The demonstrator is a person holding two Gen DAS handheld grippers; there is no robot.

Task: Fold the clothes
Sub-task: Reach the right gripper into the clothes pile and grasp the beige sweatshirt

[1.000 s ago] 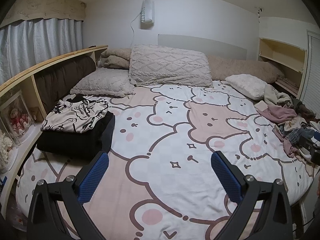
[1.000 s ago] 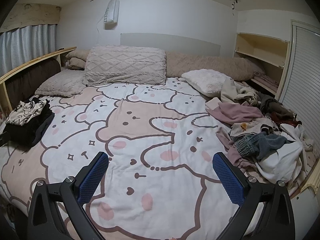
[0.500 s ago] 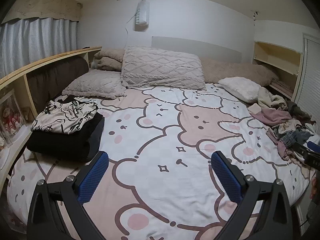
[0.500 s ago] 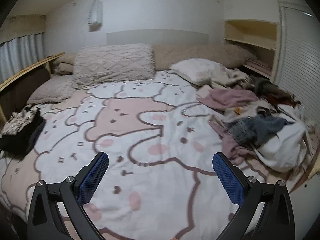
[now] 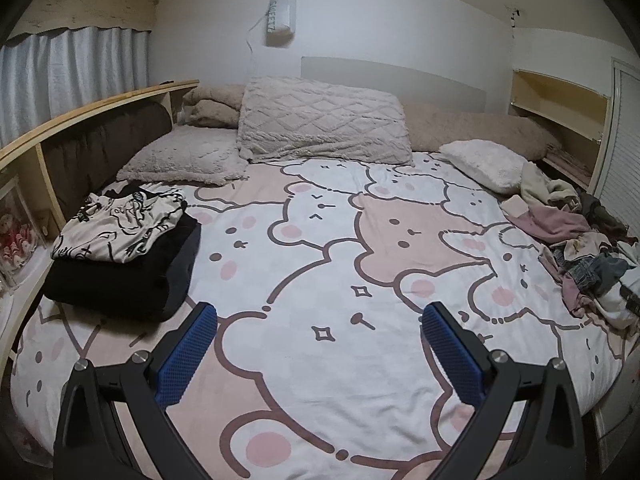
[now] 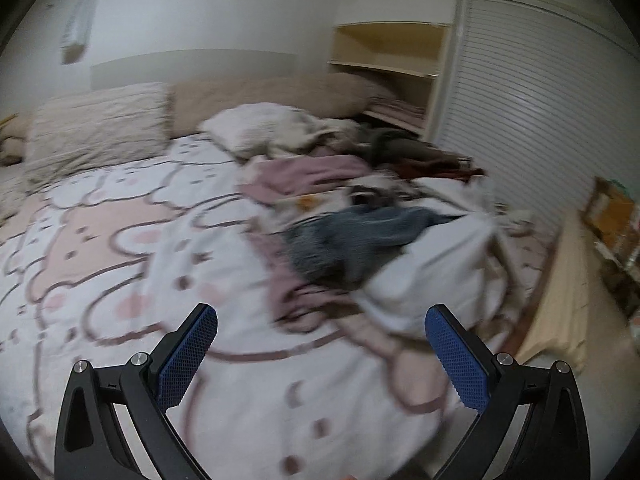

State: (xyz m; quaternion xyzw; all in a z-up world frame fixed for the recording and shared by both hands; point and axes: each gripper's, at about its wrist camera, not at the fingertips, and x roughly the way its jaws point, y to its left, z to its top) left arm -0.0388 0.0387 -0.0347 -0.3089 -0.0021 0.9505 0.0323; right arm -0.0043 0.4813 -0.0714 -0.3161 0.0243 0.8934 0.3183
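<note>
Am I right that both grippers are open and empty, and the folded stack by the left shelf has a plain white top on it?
Not quite: the top garment on the folded stack is cream with black drawings, as the left wrist view shows. The left gripper and right gripper are indeed open and empty.

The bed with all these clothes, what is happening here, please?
A person holds a gripper in each hand and is folding laundry on the bed. Both the left gripper and the right gripper have their jaws wide apart and hold nothing. A folded stack sits on the bed's left side. The right gripper faces the unfolded pile on the right, though that view is blurred.
</note>
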